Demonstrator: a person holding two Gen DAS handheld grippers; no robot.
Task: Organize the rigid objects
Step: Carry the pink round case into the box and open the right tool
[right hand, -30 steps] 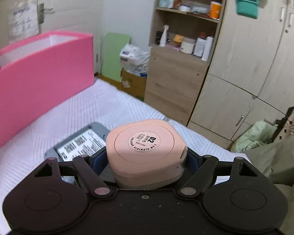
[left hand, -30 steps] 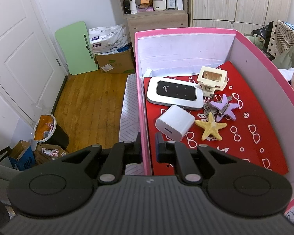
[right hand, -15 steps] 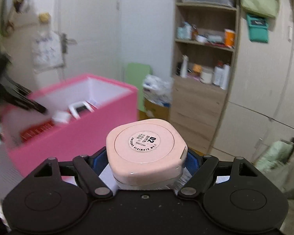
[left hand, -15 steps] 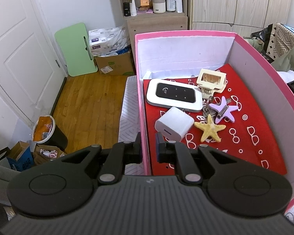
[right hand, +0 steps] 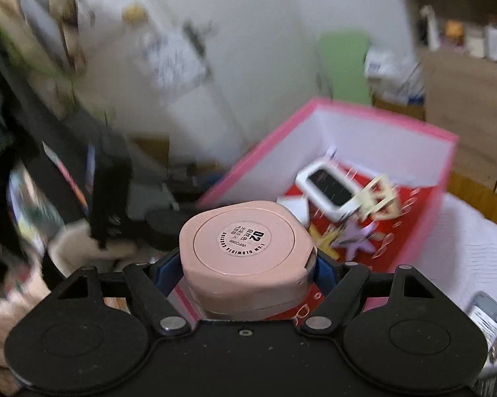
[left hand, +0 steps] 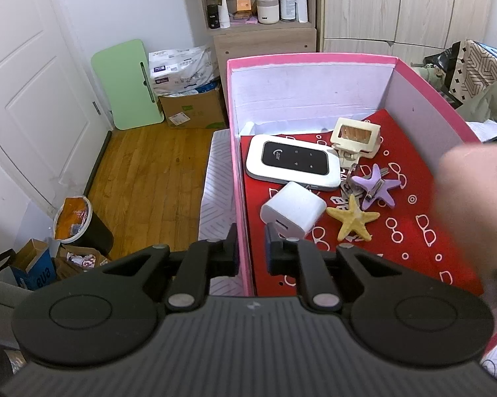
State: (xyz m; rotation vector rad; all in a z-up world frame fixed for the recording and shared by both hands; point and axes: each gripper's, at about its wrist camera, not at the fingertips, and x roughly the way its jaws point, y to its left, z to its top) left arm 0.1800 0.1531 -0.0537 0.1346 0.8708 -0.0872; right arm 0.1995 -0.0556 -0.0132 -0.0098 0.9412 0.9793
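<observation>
pink compact (right hand: 245,251) gripped in our right claw (right hand: 248,264); pink box (right hand: 443,178) opens at 1 o'clock. left claw (left hand: 251,248) pinches its wall.

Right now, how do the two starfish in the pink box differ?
The yellow starfish is tan and rough-looking; the purple starfish is lilac and smooth. The yellow one lies nearer the white charger; the purple one lies against keys. Both are five-armed and lie on the red lining.
</observation>
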